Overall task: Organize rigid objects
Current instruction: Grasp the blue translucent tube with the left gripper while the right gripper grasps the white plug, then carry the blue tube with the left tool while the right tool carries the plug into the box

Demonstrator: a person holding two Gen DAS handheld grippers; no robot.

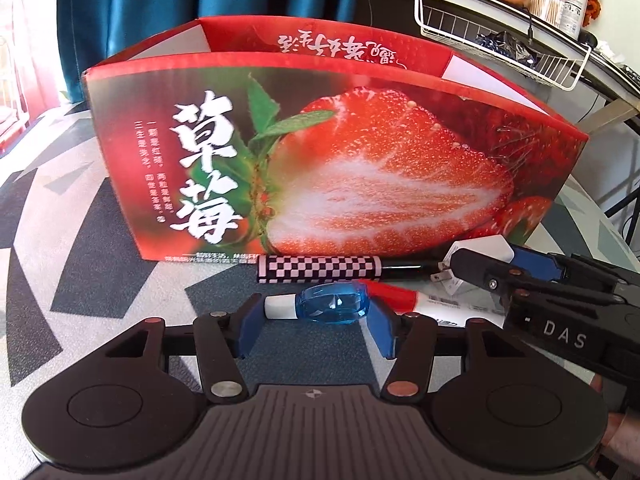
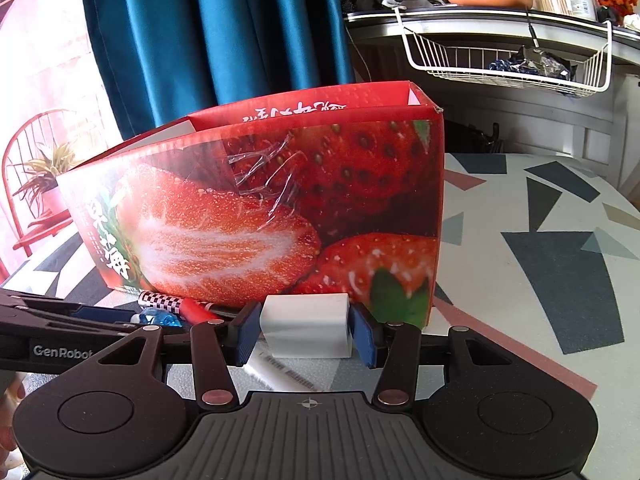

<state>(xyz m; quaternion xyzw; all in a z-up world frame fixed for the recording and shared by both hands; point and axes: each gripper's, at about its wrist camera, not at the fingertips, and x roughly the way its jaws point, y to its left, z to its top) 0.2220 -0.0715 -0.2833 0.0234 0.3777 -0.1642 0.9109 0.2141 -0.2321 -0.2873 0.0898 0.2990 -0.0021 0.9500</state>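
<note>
White plastic plug-in charger block (image 2: 306, 330) is pinched in the right gripper (image 2: 306, 332), right in front of the open red cardboard strawberry box (image 2: 280, 200). Left gripper (image 1: 314, 326) sits spread around a translucent blue capped tube (image 1: 334, 305), checkered pen (image 1: 318, 269) just behind.

The box (image 1: 320, 168) is red with strawberry print; the pen (image 1: 320, 270) is black-white checkered; the charger (image 2: 306, 328) is white; the tablecloth (image 2: 540, 240) shows grey triangles.
</note>
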